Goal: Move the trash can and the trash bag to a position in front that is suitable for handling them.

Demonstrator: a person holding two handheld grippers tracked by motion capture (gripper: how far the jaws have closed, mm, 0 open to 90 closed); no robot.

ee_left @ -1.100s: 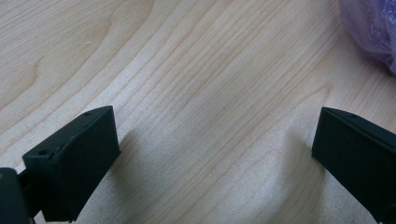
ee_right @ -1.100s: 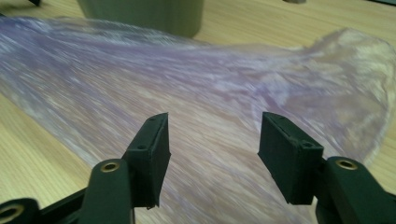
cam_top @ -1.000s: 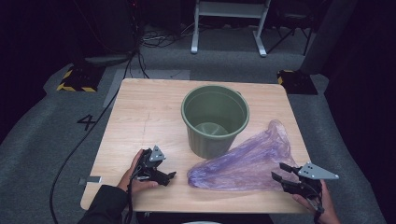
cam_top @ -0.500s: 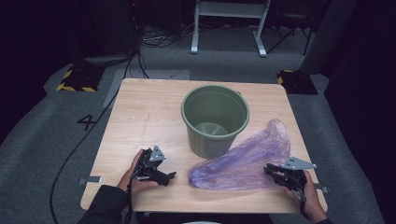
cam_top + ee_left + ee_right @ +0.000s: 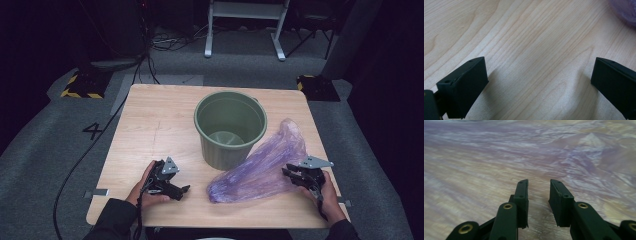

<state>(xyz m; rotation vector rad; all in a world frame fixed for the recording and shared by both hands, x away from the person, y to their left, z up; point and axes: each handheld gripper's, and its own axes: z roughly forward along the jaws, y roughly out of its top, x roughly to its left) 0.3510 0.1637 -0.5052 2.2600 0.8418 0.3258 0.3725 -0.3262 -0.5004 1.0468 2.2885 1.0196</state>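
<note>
High view shows your purple bag (image 5: 260,167) lying crumpled and translucent on the table (image 5: 160,125), right of the green bucket (image 5: 230,127). Your right gripper (image 5: 290,176), jaws narrowly parted after reopening slightly, touches its near-right edge; your left gripper (image 5: 182,191) rests wide open.

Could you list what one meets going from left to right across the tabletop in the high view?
Left gripper → green bucket → purple plastic bag → right gripper, all on the wooden table.
</note>
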